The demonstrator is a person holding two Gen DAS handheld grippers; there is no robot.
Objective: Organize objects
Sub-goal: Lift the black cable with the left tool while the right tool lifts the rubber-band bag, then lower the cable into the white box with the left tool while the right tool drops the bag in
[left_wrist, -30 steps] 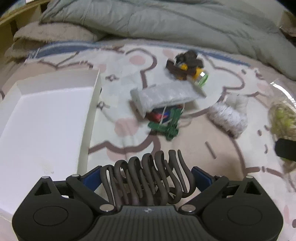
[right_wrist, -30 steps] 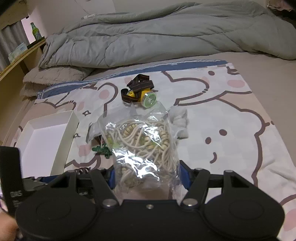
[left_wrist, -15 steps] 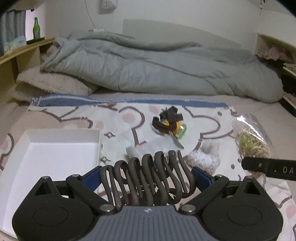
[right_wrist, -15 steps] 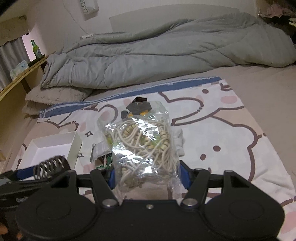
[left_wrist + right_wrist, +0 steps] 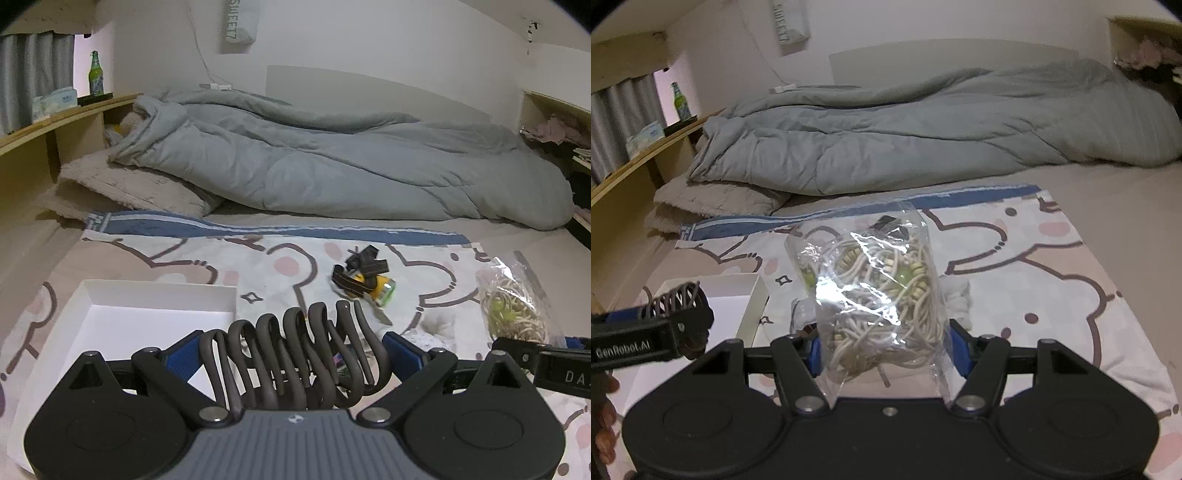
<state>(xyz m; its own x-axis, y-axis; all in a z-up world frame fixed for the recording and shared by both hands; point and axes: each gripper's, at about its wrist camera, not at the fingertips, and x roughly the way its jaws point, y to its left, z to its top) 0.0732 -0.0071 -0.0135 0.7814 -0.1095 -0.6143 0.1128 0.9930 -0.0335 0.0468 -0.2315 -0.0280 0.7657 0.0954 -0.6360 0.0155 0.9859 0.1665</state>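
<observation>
Open white box (image 5: 155,314), headlamp (image 5: 364,282) beyond

A white box (image 5: 155,314) sits on a cream blanket (image 5: 280,258) with brown cartoon outlines, pink spots and a blue border.

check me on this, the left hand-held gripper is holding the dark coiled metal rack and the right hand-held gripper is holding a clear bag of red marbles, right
Not quite. The left hand-held gripper does hold the dark coiled metal rack, but the clear plastic bag in the right hand-held gripper holds tangled cream cords with small beads, not red marbles. The right wrist view shows it.
</observation>
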